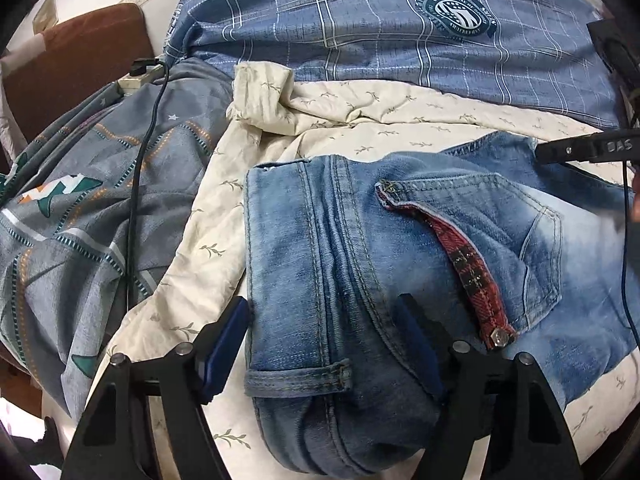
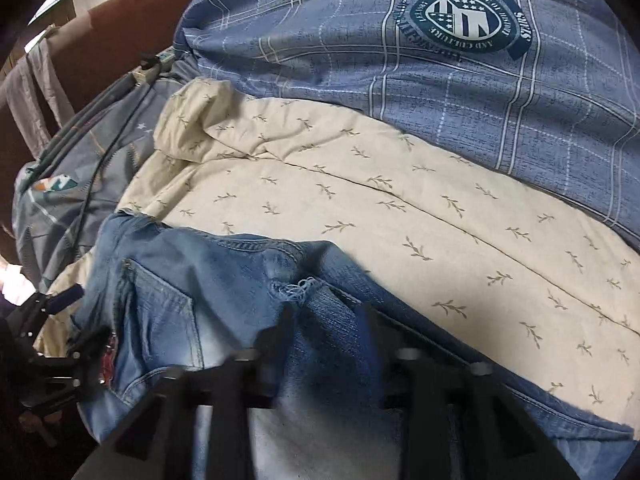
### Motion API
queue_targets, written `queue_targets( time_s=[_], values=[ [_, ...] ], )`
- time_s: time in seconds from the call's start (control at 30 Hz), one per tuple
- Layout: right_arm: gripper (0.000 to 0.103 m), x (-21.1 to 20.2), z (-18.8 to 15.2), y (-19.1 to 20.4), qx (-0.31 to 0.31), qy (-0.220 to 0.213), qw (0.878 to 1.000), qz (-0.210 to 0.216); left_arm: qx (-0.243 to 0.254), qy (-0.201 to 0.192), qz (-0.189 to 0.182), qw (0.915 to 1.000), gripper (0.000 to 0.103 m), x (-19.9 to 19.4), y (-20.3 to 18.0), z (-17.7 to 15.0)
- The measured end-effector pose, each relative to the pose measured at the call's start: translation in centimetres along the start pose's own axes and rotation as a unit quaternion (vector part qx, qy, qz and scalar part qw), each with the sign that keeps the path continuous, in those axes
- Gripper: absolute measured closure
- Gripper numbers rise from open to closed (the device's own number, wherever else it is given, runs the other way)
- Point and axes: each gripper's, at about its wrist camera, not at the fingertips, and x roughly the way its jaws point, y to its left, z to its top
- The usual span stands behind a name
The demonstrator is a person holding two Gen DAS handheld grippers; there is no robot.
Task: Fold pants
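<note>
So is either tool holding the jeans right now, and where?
No clear hold. The left tool straddles the jeans at the seat seam, the right tool at the frayed tear; both open.

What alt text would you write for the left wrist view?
Folded blue jeans lie on a cream leaf-print sheet, their waistband end between the open fingers of the left hand-held gripper. A blue plaid quilt lies behind.
</note>
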Motion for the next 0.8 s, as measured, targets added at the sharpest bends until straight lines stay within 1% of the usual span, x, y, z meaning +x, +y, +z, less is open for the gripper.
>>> queue_targets(
  time_s=[0.03, 0.13, 0.23, 0.3, 0.33, 0.4, 0.43, 0.5, 0.53, 0.57, 0.6, 0.67, 0.73, 0.8],
  values=[
    [0.036, -0.1, 0.0, -0.2, 0.008, -0.002, 1.0, 0.003, -0.003, 0.003, -0.004, 1.0, 0.027, 0.0, 0.2, 0.0],
    [0.036, 0.4, -0.1, -0.8, 0.023, 0.002, 1.0, 0.015, -0.008, 0.006, -0.009, 0.9999, 0.027, 0.1, 0.4, 0.0],
    [0.036, 1.5, -0.3, -0.2, 0.006, 0.009, 1.0, -0.001, 0.001, 0.001, -0.001, 1.0, 0.028, 0.0, 0.1, -0.1],
    [0.036, 2.4, -0.2, 0.1, 0.0, 0.019, 1.0, -0.004, 0.011, -0.003, 0.005, 0.9999, 0.03, -0.2, -0.2, -0.1],
    [0.038, 2.6, -0.1, 0.2, -0.002, 0.022, 1.0, -0.007, 0.013, -0.004, 0.006, 0.9999, 0.031, -0.2, -0.3, -0.1],
    [0.055, 3.2, 0.1, 0.8, -0.018, 0.032, 0.999, -0.008, 0.016, -0.006, 0.006, 0.9998, 0.033, -0.2, -0.3, -0.1],
    [0.07, 3.5, 0.3, 1.1, -0.027, 0.038, 0.999, -0.005, 0.014, -0.007, 0.005, 0.9999, 0.035, -0.2, -0.2, -0.1],
    [0.08, 3.6, 0.5, 1.8, -0.045, 0.045, 0.998, -0.01, 0.004, -0.012, -0.002, 0.9999, 0.041, -0.4, 0.0, 0.1],
    [0.086, 3.6, 0.7, 2.2, -0.054, 0.046, 0.997, -0.014, 0.0, -0.019, 0.004, 0.9998, 0.057, -0.7, 0.1, 0.2],
    [0.088, 3.5, 0.8, 2.6, -0.061, 0.045, 0.997, -0.024, 0.004, -0.031, 0.038, 0.9988, 0.064, -0.9, 0.1, 0.3],
    [0.089, 3.4, 1.0, 2.9, -0.067, 0.042, 0.996, -0.039, 0.006, -0.035, 0.049, 0.9982, 0.065, -0.9, 0.2, 0.3],
    [0.09, 3.2, 1.4, 3.3, -0.074, 0.031, 0.995, -0.064, -0.012, -0.026, 0.027, 0.9992, 0.065, -0.6, 0.8, 0.6],
    [0.09, 3.4, 1.7, 3.3, -0.071, 0.026, 0.994, -0.079, -0.024, -0.018, 0.018, 0.9994, 0.065, -0.3, 1.2, 0.6],
    [0.09, 3.8, 1.9, 3.1, -0.063, 0.021, 0.994, -0.092, -0.028, -0.03, 0.016, 0.999, 0.065, -0.8, 1.3, 0.7]
  ],
)
